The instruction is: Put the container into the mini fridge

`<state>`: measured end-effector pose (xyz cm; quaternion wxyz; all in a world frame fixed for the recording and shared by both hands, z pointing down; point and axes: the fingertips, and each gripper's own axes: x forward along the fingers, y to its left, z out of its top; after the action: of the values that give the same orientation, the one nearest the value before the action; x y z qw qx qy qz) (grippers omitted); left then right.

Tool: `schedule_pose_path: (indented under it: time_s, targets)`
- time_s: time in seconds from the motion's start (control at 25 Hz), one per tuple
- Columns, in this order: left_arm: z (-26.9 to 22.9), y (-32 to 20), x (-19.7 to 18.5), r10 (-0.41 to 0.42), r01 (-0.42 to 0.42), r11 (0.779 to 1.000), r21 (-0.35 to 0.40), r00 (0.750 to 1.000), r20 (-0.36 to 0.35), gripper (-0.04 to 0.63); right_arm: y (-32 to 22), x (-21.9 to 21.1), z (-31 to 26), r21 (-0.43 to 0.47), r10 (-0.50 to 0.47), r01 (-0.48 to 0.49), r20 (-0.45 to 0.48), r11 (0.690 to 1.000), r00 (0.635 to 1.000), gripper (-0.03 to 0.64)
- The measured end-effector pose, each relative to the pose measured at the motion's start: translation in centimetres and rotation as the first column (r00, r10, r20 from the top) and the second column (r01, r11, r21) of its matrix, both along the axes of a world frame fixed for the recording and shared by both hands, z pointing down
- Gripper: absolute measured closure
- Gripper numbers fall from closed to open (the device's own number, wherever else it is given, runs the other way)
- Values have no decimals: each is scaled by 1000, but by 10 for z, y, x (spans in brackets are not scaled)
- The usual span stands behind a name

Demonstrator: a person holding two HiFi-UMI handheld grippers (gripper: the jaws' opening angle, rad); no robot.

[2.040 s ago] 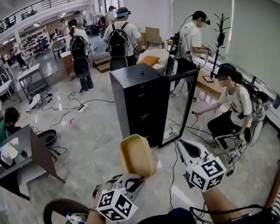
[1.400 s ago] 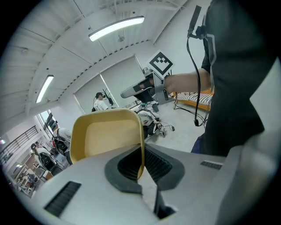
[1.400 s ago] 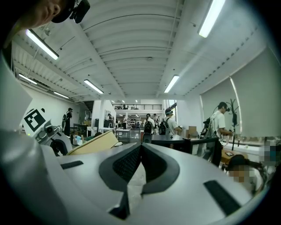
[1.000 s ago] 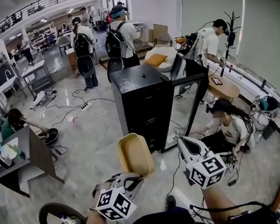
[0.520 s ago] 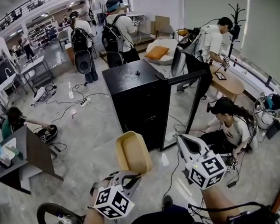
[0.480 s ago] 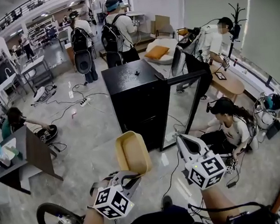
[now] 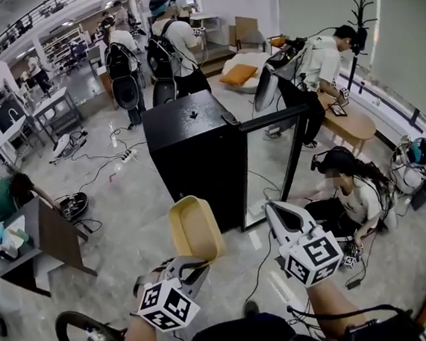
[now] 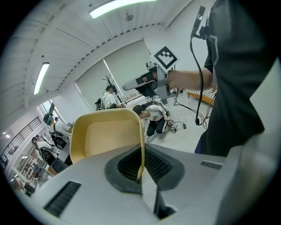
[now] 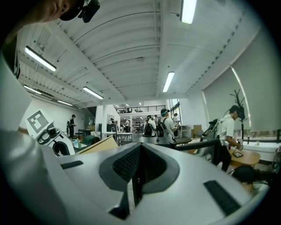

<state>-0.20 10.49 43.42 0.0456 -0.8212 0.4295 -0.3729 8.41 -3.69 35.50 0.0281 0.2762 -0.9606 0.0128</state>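
Container (image 7: 195, 228) rim pinched in left gripper (image 7: 194, 265); right gripper (image 7: 274, 211) closed, empty; mini fridge (image 7: 197, 156) door (image 7: 270, 169) open, person (image 7: 353, 190) beside.

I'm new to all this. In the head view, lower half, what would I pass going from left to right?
dark side table → yellow container → right gripper → crouching person

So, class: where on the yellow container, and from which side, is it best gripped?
Its thin wall at the near end, coming from the person's side: the yellow container looks too wide to span, and the left hand-held gripper pinches that wall.
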Motion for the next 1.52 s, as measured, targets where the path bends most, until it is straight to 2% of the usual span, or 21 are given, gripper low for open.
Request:
schedule_pose_path:
  time_s: [0.52, 0.64, 0.88, 1.08, 1.32, 1.52]
  targets:
    - [5, -42, 28, -34, 37, 998, -44, 998, 60, 580, -46, 24, 7, -17, -64, 64, 2, 998, 998, 606]
    - [11, -45, 24, -31, 37, 997, -61, 995, 95, 580, -50, 25, 8, -20, -64, 64, 18, 998, 998, 606]
    - [22, -59, 22, -10, 18, 996, -86, 995, 99, 580, -67, 18, 12, -28, -59, 59, 10, 998, 998, 606]
    - [27, -78, 8, 3, 9, 997, -80, 990, 140, 580, -78, 3, 10, -13, -55, 55, -10, 998, 998, 606]
    - [31, -106, -8, 36, -28, 997, -78, 993, 110, 580, -102, -15, 6, -5, -29, 29, -38, 1000, 999, 606]
    - [34, -130, -26, 57, -52, 995, -83, 997, 57, 580, -122, -33, 4, -7, -9, 8, -51, 1000, 999, 606]
